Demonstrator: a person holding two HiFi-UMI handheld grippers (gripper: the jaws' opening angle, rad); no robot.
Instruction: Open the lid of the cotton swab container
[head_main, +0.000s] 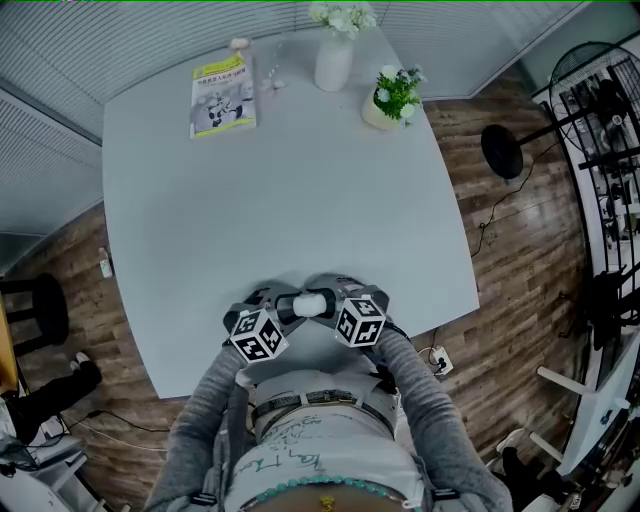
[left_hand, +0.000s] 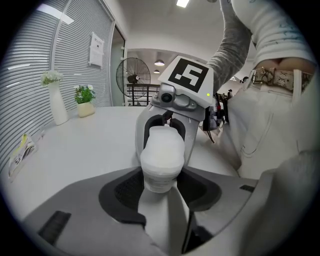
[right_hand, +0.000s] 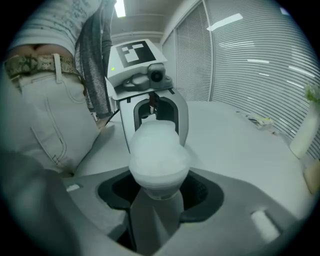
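Grip on both ends now: the cotton swab container (head_main: 311, 301) is held level at the near edge of the surface (head_main: 300, 180), left tool (head_main: 289, 304) clamped on its left end, right tool (head_main: 336, 300) clamped on its right end, facing each other.

Frosted white plastic cotton swab container (head_main: 311, 301): was recorded as milky white, unpatterned.
Left gripper (head_main: 293, 303) and right gripper (head_main: 332, 300): grey shells and black textured pads were noted; their marker cubes were printed in black-and-white squares.
Pale grey rectangular table top (head_main: 300, 200): was found plain.
Yellow-green printed booklet (head_main: 222, 95): black-and-white figures were seen.
Tall white ceramic vase (head_main: 333, 62): white blossoms were held.
Small cream pot (head_main: 378, 114): green foliage was listed.
Brown wood-plank floor (head_main: 500, 250): streaked grain was observed.
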